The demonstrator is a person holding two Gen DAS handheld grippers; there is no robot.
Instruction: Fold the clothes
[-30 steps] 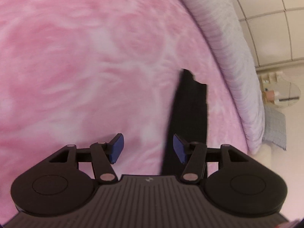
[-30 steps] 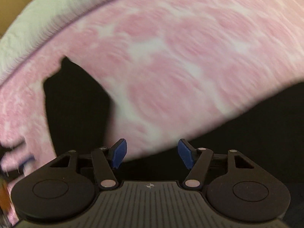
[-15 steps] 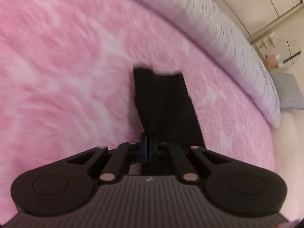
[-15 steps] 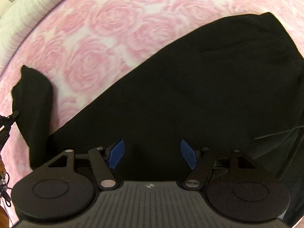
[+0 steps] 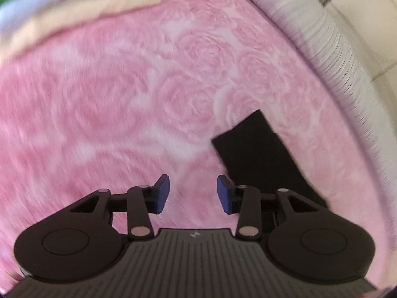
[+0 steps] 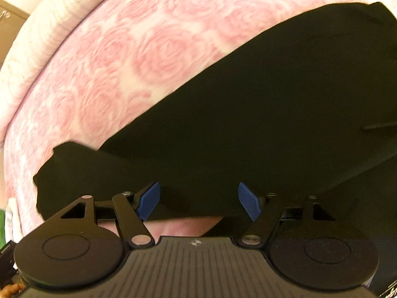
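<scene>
Pink rose-patterned bedding [image 5: 124, 104] covers the bed, with folded clothes [image 5: 74, 10] blurred at the upper left of the left view. Both tongs are empty and their jaws are opening: left tongs [image 5: 193, 193] moderately apart, right tongs [image 6: 198, 203] wide. A black garment [image 6: 248, 111] fills the right view just ahead of the right tongs; its sleeve [image 5: 258, 154] lies right of the left tongs. Risk: black fabric hides its layers, so a grab could catch two and skew the fold

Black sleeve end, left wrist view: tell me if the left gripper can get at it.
Probably yes. The sleeve end lies flat on the pink blanket, just right of the opening left gripper, nothing between.
</scene>
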